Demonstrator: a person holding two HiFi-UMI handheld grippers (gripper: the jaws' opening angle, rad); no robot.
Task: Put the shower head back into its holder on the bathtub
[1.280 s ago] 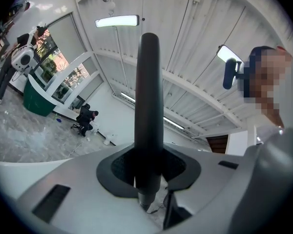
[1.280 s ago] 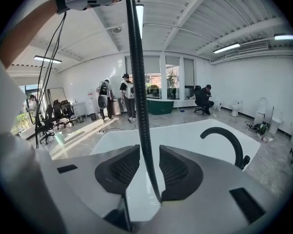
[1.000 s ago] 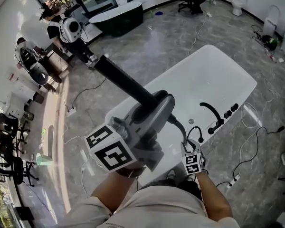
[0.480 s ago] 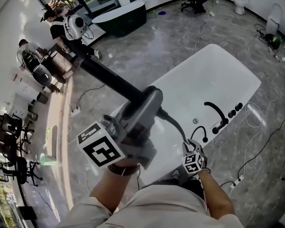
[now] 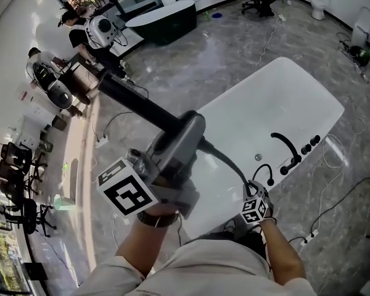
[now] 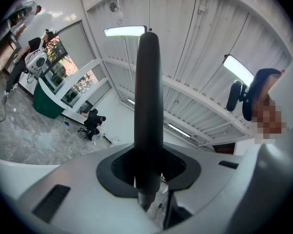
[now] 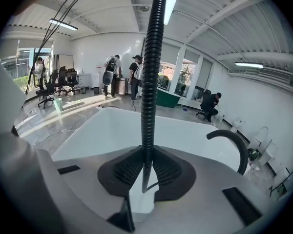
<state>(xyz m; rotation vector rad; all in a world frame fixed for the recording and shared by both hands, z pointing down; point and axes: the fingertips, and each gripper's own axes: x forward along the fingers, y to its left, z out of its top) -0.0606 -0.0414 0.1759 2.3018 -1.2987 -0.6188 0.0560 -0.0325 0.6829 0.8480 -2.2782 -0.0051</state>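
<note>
1. Only the left gripper view shows that grip closely. The left gripper [image 6: 147,172] is clamped on the black shower head [image 6: 149,106], whose straight handle rises between the jaws with both pads against it. Behind it is a white ribbed ceiling [image 6: 195,48] with strip lights.
2. Only the right gripper view shows what the right gripper [image 7: 145,172] has: its jaws are closed on the ribbed black hose [image 7: 150,82], which runs straight up out of the frame. Beyond lie the white bathtub [image 7: 112,126] and the curved black faucet [image 7: 232,143].
3. The head view ties the two together. The left gripper [image 5: 184,134] holds the shower head [image 5: 142,106] well above the floor, slanting up to the left and clear of the tub. The hose [image 5: 225,159] sags from it down to the right gripper [image 5: 254,193], which is at the bathtub's near rim.
4. The bathtub [image 5: 283,91] carries the faucet [image 5: 287,147] and a row of black knobs [image 5: 308,145] on its right rim. I cannot make out which fitting is the holder.
5. A dark green tub [image 5: 166,20] stands farther back.
6. The floor [image 5: 191,66] is grey marble with cables trailing across it. People [image 7: 112,74] stand by the windows, and office chairs [image 5: 18,159] line the left side.
</note>
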